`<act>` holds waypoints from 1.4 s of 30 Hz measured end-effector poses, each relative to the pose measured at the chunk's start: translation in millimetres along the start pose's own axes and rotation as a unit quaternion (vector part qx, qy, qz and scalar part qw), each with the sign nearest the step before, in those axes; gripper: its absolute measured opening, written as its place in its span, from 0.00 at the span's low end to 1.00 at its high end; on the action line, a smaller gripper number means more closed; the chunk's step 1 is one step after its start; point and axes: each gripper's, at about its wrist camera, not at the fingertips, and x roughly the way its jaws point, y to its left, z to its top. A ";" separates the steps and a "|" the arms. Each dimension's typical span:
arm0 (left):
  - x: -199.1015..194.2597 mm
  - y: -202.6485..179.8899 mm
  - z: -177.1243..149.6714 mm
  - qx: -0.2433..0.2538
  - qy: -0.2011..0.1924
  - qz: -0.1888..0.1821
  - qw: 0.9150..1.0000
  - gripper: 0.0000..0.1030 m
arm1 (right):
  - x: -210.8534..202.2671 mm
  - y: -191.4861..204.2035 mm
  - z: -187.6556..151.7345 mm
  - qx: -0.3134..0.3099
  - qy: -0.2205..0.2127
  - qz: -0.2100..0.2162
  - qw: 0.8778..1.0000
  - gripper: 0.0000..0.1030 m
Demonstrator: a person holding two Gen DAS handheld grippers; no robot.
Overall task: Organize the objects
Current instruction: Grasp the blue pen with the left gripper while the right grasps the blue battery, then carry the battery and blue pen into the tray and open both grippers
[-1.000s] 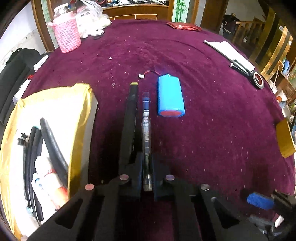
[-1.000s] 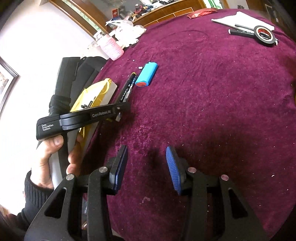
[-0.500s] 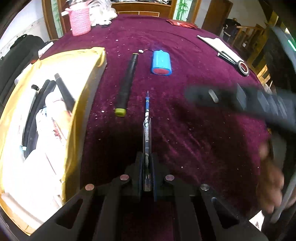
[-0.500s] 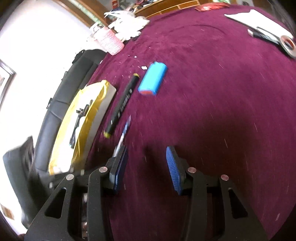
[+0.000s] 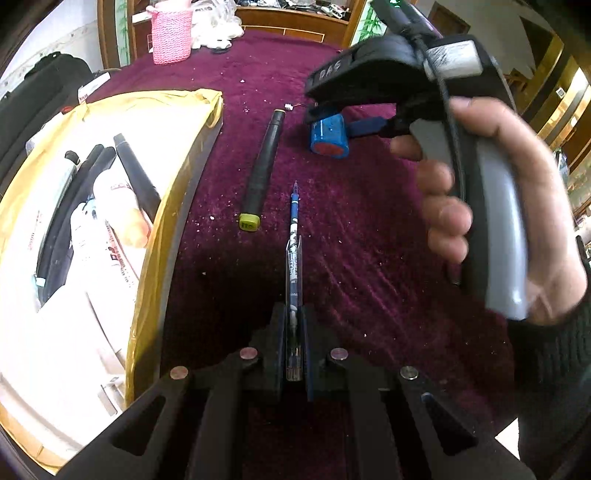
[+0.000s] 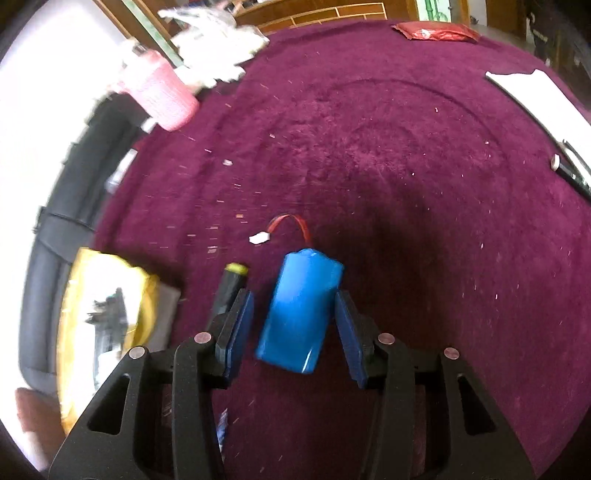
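Your left gripper is clamped tight on a thin blue pen, clear barrel w/ printed pattern, its tip pointing away over the cloth. Your right gripper has its jaws apart, and they've just been opening wider; the blue battery pack lies on the cloth between the blue ribbed pads, small gaps both sides, no pad pressing on it. Pack is a rounded block in glossy shrink-wrap w/ a red end face, thin red wire curling off the far end to a small white plug. Just left of it lies a long matte black marker, yellow-green cap end toward you. Left of that sits a box w/ shiny gold foil lining, holding black markers & white tubes. Table cover is deep maroon velvet, nap flecked w/ pale crumbs. Far edge: pink knitted cup cover, crumpled clear plastic bags, a red foil packet, white paper on the right side. Your right hand wraps the grey handle, dark ribbed sleeve cuff at the wrist.
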 end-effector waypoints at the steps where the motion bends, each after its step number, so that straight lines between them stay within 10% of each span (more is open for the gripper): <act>1: 0.2 0.1 0.1 -0.001 0.000 0.000 1.000 0.06 | 2.0 2.9 -1.0 -0.010 -0.009 -0.011 1.000 0.44; 20: 9.3 -25.2 14.1 0.058 0.016 0.040 0.997 0.08 | -92.0 -53.2 -175.7 -0.041 -0.031 0.016 0.999 0.35; 34: 19.4 -32.9 23.6 0.091 -0.008 0.065 0.994 0.06 | -93.5 -48.0 -186.2 -0.067 -0.048 0.001 0.997 0.35; 42: -14.2 -18.1 4.9 0.042 -0.014 -0.023 0.999 0.06 | -96.8 -55.4 -191.3 -0.026 -0.045 0.046 0.998 0.34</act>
